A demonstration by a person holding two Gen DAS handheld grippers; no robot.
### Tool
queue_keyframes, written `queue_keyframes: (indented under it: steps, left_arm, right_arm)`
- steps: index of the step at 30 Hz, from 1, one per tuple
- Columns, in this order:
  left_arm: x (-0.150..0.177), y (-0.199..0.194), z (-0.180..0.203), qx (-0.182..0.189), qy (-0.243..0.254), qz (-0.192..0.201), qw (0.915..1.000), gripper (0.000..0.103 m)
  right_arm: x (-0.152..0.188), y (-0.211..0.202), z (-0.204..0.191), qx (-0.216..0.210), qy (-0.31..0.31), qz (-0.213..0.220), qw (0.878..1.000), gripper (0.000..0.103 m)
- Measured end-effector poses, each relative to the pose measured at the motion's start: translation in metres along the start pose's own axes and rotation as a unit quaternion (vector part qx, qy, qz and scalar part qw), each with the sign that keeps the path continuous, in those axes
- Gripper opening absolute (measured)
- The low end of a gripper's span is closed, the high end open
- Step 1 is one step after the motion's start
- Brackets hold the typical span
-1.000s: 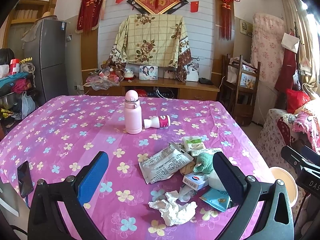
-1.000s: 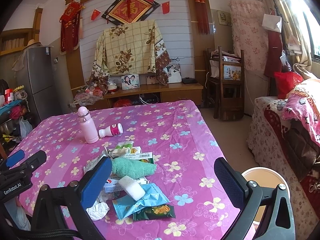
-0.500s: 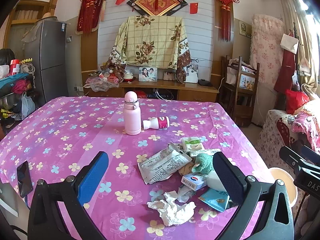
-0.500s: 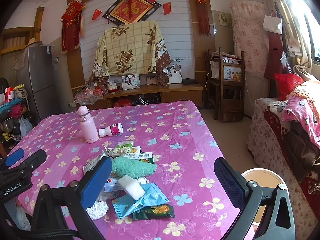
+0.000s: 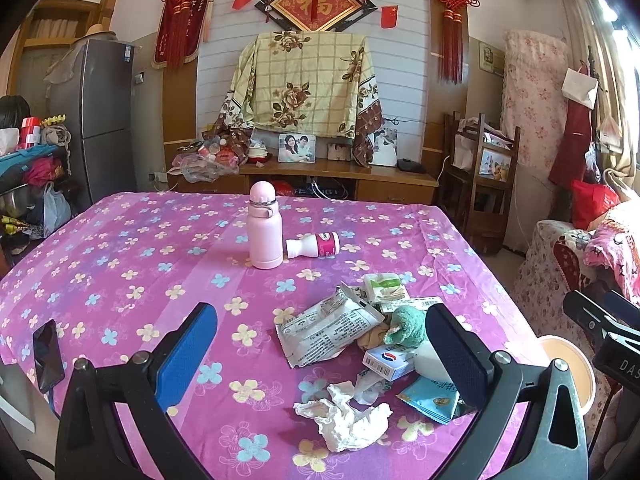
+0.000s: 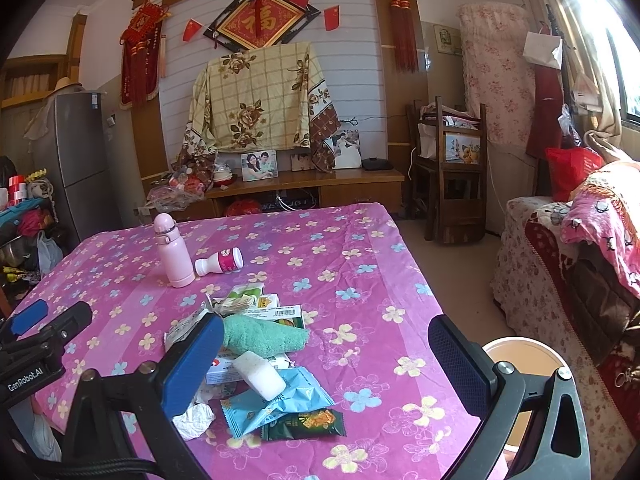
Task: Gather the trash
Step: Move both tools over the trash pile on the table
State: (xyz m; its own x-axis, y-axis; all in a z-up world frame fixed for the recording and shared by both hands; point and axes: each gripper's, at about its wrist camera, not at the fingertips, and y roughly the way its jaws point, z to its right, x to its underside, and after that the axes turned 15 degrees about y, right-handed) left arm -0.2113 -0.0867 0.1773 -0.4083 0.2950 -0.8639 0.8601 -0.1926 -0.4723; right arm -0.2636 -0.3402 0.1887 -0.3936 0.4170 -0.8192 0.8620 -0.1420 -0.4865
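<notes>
A heap of trash lies on the pink flowered tablecloth point(image 5: 120, 264): a grey-white wrapper point(image 5: 326, 326), a crumpled tissue point(image 5: 346, 420), a small white box point(image 5: 386, 360), a blue packet point(image 6: 276, 402), a dark green packet point(image 6: 304, 424), a white tube point(image 6: 259, 374) and a green cloth point(image 6: 262, 336). My left gripper point(image 5: 320, 354) is open, hovering low over the heap's left side. My right gripper point(image 6: 326, 366) is open too, above the heap's right side with the blue packet between its fingers' span. Neither touches anything.
A pink flask point(image 5: 263, 232) stands mid-table with a small white bottle point(image 5: 314, 245) lying beside it. A phone point(image 5: 47, 354) rests at the table's left edge. A round bin point(image 6: 524, 360) sits on the floor right of the table, by a covered sofa point(image 6: 580, 264).
Both grippers have drifted very slightly; the heap sits a touch lower in the left wrist view. Nothing was taken hold of.
</notes>
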Motion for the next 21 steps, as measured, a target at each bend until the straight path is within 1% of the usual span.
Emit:
queue_keyframes:
  steps: [21]
  left_arm:
    - [0.0065, 0.0059, -0.0048, 0.0, -0.003, -0.002, 1.0, 0.103]
  right_arm:
    - [0.006, 0.0033, -0.0019, 0.0, -0.006, -0.01, 1.0, 0.103]
